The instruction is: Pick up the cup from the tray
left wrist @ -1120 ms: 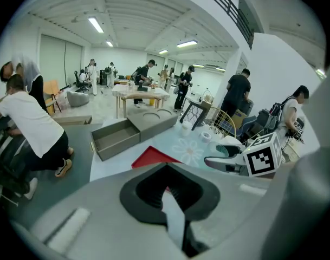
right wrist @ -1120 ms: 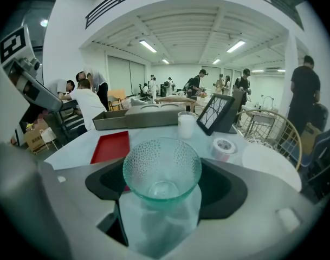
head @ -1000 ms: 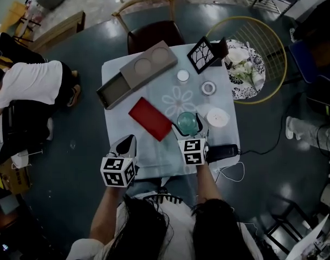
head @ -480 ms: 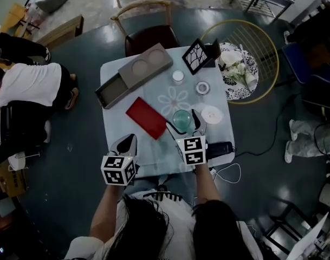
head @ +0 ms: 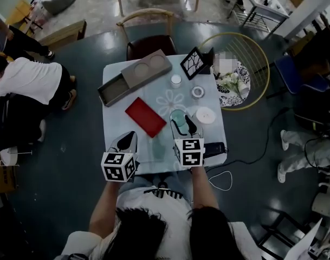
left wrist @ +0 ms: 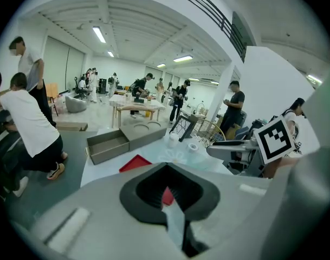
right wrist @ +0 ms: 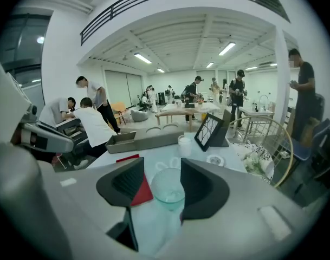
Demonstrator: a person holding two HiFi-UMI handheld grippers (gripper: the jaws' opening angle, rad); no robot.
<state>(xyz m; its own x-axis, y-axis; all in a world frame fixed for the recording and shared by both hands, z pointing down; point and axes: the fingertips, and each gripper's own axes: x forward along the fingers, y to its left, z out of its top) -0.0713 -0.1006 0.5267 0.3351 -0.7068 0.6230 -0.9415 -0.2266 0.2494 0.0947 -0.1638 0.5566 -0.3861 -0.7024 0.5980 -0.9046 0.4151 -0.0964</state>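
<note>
A clear greenish glass cup (head: 179, 117) stands upright on the pale table (head: 116, 99), not on the grey tray (head: 133, 76) at the far left. My right gripper (head: 180, 122) is open with a jaw on either side of the cup. In the right gripper view the cup (right wrist: 168, 186) sits between the jaws, with a thin gap at the left jaw. My left gripper (head: 130, 140) is shut and empty at the table's near left edge. In its own view the left gripper (left wrist: 166, 195) points at the tray (left wrist: 124, 142).
A red flat box (head: 148, 117) lies left of the cup. Behind it are a small white pot (head: 176, 80), a tape roll (head: 197, 92), a white disc (head: 204, 114) and a black framed panel (head: 193, 63). A black device (head: 214, 148) sits at the near right edge. Chairs and people surround the table.
The head view has drifted. The right gripper stays around the cup, which still stands on the table. The left gripper holds its place.
</note>
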